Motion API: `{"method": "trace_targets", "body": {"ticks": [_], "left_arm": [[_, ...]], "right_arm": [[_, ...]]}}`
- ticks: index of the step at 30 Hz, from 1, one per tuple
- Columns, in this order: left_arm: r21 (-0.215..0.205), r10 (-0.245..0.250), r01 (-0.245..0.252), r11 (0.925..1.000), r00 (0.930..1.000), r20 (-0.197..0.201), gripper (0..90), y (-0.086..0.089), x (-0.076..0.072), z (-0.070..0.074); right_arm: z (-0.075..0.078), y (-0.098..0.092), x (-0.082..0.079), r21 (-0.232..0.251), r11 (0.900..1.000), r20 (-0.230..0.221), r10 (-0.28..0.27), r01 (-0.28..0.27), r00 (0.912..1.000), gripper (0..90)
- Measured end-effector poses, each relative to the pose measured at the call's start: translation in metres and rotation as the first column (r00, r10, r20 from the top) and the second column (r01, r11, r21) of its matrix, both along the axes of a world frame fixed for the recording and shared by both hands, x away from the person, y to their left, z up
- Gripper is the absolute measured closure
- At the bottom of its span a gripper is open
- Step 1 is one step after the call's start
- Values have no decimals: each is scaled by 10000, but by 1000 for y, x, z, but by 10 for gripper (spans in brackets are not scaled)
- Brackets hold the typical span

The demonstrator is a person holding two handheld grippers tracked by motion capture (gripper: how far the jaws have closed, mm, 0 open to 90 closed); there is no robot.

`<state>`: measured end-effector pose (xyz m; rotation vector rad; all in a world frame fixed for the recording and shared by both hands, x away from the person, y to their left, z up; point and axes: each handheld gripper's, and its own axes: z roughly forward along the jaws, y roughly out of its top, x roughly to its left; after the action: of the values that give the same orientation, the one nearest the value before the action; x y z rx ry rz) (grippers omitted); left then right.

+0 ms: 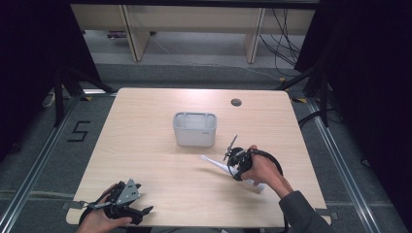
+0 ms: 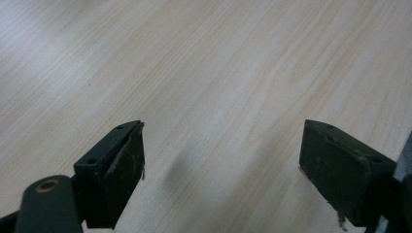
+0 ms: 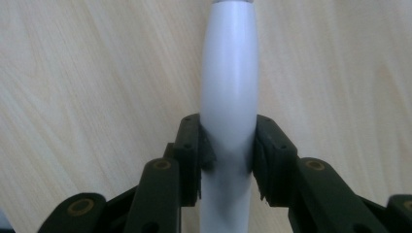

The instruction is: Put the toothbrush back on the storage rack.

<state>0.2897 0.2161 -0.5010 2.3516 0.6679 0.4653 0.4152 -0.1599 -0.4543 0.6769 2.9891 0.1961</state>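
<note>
My right gripper (image 1: 236, 162) is shut on a long white utensil handle (image 1: 214, 162) that lies slanted low over the table, right of centre. In the right gripper view both black jaws press the rounded white handle (image 3: 228, 92) from either side, and it runs straight ahead past my right gripper (image 3: 227, 145). A grey-white rectangular container (image 1: 194, 138) stands upright at the table's middle, just beyond the utensil's far tip. My left gripper (image 1: 130, 203) rests at the front left edge, held by a hand. Its jaws stand wide apart over bare wood, so my left gripper (image 2: 223, 145) is open and holds nothing.
The light wooden table (image 1: 145, 145) has a round cable hole (image 1: 236, 102) at the back right. Dark curtains flank both sides. Beyond the table stand wooden furniture legs (image 1: 133, 34), with loose cables (image 1: 286, 43) on the floor.
</note>
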Motion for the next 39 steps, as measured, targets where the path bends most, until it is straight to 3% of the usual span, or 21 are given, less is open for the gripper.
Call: {"method": "trace_targets", "body": {"ticks": [6,7,8,10,17,19,20,23,26,27,28,29,31,32,33,34,35,36,37,38,39], "left_arm": [[74,-35,35,10000,10000,-18,163,1,0,0],[59,-17,17,10000,10000,17,163,0,0,1],[23,8,-9,10000,10000,25,163,0,0,0],[75,-38,38,10000,10000,-21,163,1,0,0],[-8,91,-91,10000,10000,-4,163,0,0,0],[58,-52,51,10000,10000,12,163,1,0,1],[47,-40,40,10000,10000,-36,163,1,0,0],[37,2,-2,10000,10000,-1,163,1,0,0],[85,-51,51,10000,10000,-34,163,1,0,0],[85,-51,51,10000,10000,-34,163,1,0,0],[-73,165,-165,9998,9999,-47,163,0,0,-1],[-63,114,-114,9999,9999,27,163,0,0,0],[25,-31,31,10000,10000,-22,163,1,0,1],[220,-68,68,9997,10000,25,163,2,1,1],[-55,158,-158,9999,9999,-14,163,0,0,0],[-55,75,-74,10000,10000,54,163,0,0,0],[-55,75,-74,10000,10000,54,163,0,0,0],[34,5,-5,10000,10000,18,163,1,0,1],[34,5,-5,10000,10000,18,163,1,0,1],[-65,177,-177,9998,9998,3,163,0,0,0],[-8,121,-121,9999,9999,87,163,1,0,0]], "right_arm": [[15,-4,-4,750,9968,164,-294,280,9994,668],[20,-7,-4,1031,9934,364,-546,506,9978,668],[21,-8,-3,1308,9912,548,-300,226,9980,668],[24,-11,-2,1641,9860,823,-441,301,9956,668],[32,-17,-1,2518,9661,1346,-931,568,9865,668],[33,-18,-1,2559,9648,1253,-959,612,9875,668],[36,-19,0,2871,9571,1532,-858,387,9845,668],[41,-22,0,3355,9393,1546,-1304,721,9793,668],[46,-24,2,3918,9180,1921,-1468,613,9703,668],[46,-24,2,3918,9180,1921,-1468,613,9703,668],[50,-27,6,4306,9014,2150,-1511,452,9648,668],[53,-28,4,4429,8924,1963,-1911,870,9617,668],[54,-29,6,4561,8869,2146,-1895,732,9582,668],[56,-31,7,4849,8709,2192,-2091,796,9530,669],[55,-31,10,5059,8614,2519,-1975,450,9474,668],[57,-31,10,5191,8529,2457,-2114,558,9460,669],[57,-31,10,5191,8529,2457,-2114,558,9460,669],[59,-31,11,5426,8376,2419,-2288,641,9429,668],[59,-31,11,5426,8376,2419,-2288,641,9429,668],[61,-31,14,5810,8113,2440,-2504,655,9369,668],[62,-32,15,5889,8048,2371,-2598,742,9361,668]]}}
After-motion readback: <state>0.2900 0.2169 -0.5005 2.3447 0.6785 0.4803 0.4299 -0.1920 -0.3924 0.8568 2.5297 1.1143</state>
